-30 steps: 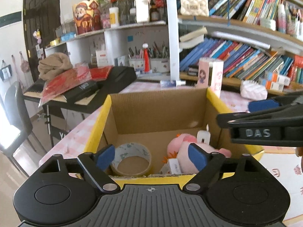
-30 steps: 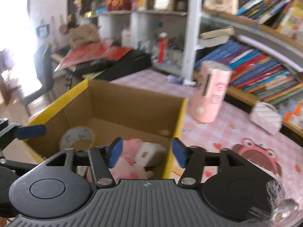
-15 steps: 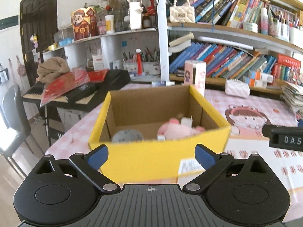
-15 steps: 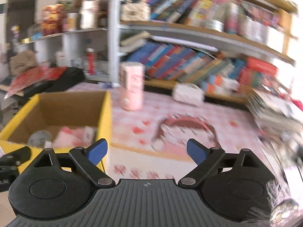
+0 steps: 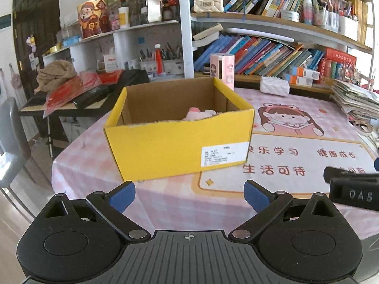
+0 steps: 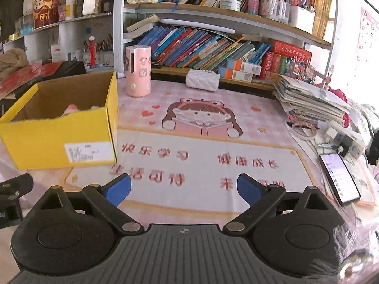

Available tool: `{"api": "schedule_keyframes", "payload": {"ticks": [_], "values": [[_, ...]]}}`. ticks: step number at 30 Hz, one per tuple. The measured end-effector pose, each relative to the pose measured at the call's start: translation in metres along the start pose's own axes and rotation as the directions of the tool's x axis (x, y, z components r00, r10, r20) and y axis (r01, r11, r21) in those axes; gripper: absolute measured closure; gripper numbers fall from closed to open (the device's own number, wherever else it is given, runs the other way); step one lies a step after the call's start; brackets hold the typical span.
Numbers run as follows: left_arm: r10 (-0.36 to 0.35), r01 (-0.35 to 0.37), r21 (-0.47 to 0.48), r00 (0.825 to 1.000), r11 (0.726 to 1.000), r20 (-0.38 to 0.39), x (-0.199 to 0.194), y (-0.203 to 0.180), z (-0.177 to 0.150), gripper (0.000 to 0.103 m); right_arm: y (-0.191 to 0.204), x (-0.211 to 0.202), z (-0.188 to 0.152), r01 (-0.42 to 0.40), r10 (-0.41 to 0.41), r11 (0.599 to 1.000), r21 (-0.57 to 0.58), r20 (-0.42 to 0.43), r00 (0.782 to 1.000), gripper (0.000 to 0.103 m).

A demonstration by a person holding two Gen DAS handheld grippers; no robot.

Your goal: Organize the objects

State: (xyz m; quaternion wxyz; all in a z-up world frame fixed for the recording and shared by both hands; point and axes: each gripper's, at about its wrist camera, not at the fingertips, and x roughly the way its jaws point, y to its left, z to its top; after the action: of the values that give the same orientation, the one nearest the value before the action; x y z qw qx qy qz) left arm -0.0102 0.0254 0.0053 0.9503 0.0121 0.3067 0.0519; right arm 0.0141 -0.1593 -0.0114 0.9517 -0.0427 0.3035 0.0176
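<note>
Two grippers, both empty. My left gripper [image 5: 189, 195] stands released with nothing between its blue pads; it faces the open yellow cardboard box [image 5: 180, 146] at 12 o'clock, held clear so the box mouth is unobstructed. A pink plush toy [image 5: 200, 114] lies inside, against the far wall, apparently already sorted. My right gripper [image 6: 183, 188] is opening, nothing between its pads, aimed at the bare pink printed mat on the worktop [image 6: 213, 146]. In that view, the box sits at 10 o'clock and a tall pink cylindrical container [image 6: 138, 71] stands just beyond it, upright and apart, a likely next item.
</note>
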Motion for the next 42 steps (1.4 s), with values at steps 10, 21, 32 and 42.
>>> {"api": "schedule_keyframes", "payload": {"ticks": [10, 21, 32, 42], "values": [[-0.059, 0.061, 0.038, 0.997, 0.997, -0.047, -0.009, -0.016, -0.016, 0.004, -0.011, -0.026, -0.029, 0.05, -0.049, 0.998, 0.028, -0.037, 0.998, 0.002], [-0.078, 0.083, 0.077, 0.995, 0.994, -0.059, -0.007, -0.034, -0.011, 0.004, -0.024, -0.031, -0.031, 0.083, -0.081, 0.995, 0.048, -0.035, 0.996, 0.0], [-0.075, 0.081, 0.093, 0.995, 0.992, -0.059, -0.011, -0.039, -0.011, 0.004, -0.025, -0.035, -0.031, 0.08, -0.078, 0.996, 0.051, -0.034, 0.996, 0.0], [-0.069, 0.074, 0.084, 0.996, 0.994, -0.055, -0.015, -0.036, -0.011, 0.002, -0.024, -0.038, -0.033, 0.076, -0.075, 0.996, 0.054, -0.035, 0.997, 0.0]]}}
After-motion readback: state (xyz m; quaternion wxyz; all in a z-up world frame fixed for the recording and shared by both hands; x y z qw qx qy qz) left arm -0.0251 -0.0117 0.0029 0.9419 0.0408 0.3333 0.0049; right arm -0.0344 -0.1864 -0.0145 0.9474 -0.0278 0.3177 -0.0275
